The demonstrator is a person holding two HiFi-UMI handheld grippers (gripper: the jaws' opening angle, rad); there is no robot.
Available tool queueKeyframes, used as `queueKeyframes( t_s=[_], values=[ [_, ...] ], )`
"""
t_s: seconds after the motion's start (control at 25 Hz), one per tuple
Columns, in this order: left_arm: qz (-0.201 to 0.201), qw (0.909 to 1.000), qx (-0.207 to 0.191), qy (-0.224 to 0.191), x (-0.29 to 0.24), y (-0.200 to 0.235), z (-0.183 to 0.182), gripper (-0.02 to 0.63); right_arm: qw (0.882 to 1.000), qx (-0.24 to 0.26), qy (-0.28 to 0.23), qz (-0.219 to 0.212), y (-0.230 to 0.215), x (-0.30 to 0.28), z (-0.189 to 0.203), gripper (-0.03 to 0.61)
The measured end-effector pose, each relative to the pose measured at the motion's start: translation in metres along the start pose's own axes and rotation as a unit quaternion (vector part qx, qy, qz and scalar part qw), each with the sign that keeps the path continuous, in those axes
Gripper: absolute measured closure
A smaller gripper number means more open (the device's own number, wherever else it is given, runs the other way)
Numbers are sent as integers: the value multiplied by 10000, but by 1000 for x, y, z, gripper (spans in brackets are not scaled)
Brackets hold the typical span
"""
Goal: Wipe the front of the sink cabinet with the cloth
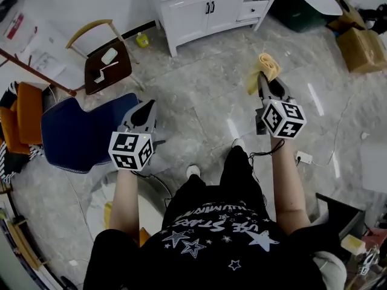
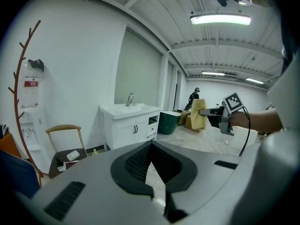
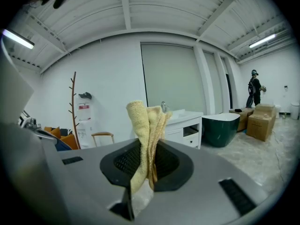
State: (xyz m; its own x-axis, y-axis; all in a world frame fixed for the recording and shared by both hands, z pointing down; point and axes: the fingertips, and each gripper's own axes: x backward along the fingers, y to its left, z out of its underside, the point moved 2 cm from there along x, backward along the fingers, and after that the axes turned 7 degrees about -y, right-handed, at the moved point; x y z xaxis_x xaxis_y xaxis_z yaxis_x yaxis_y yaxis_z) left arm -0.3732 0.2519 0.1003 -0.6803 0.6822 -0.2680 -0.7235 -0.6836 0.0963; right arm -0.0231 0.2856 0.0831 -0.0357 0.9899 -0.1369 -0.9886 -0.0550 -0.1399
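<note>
The white sink cabinet (image 1: 205,11) stands against the far wall, a couple of steps away across the marble floor; it also shows as the cabinet (image 2: 129,128) with a tap in the left gripper view and the cabinet (image 3: 185,128) behind the cloth in the right gripper view. My right gripper (image 1: 264,80) is shut on a folded yellow cloth (image 1: 264,68), which sticks up between the jaws as the cloth (image 3: 147,130). My left gripper (image 1: 143,109) is held lower at the left, shut with nothing in it (image 2: 149,146). Neither gripper touches the cabinet.
A wooden chair (image 1: 106,62) and a blue seat (image 1: 84,132) stand at the left. A small yellow bottle (image 1: 142,40) sits by the cabinet's left foot. At the right are a dark green tub (image 1: 302,8), cardboard boxes (image 1: 360,47) and a power strip (image 1: 303,157) with cable.
</note>
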Motion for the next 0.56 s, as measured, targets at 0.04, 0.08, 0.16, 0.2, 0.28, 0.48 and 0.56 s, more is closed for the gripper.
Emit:
queueKeyframes(
  t_s=[0.04, 0.08, 0.16, 0.2, 0.28, 0.48, 0.56],
  values=[
    [97, 10000, -1, 1, 6, -3, 3, 598, 10000, 2, 19, 72, 5, 13, 4, 515],
    [166, 9999, 9, -4, 12, -5, 7, 598, 9999, 17, 44, 112, 11, 23, 7, 515],
    [256, 9997, 52, -29, 21, -7, 9, 598, 9998, 71, 94, 150, 22, 38, 10, 515],
    [296, 9995, 76, -45, 25, -9, 8, 598, 9997, 97, 113, 172, 27, 44, 10, 515],
    [373, 9992, 109, -82, 33, -14, 7, 598, 9996, 110, 128, 234, 33, 58, 9, 515],
    [436, 9985, 238, -211, 44, -21, 5, 598, 9992, 54, 179, 341, 47, 78, 14, 515],
    [447, 9983, 270, -275, 47, -20, 1, 598, 9990, 36, 237, 368, 54, 82, 18, 515]
  ],
)
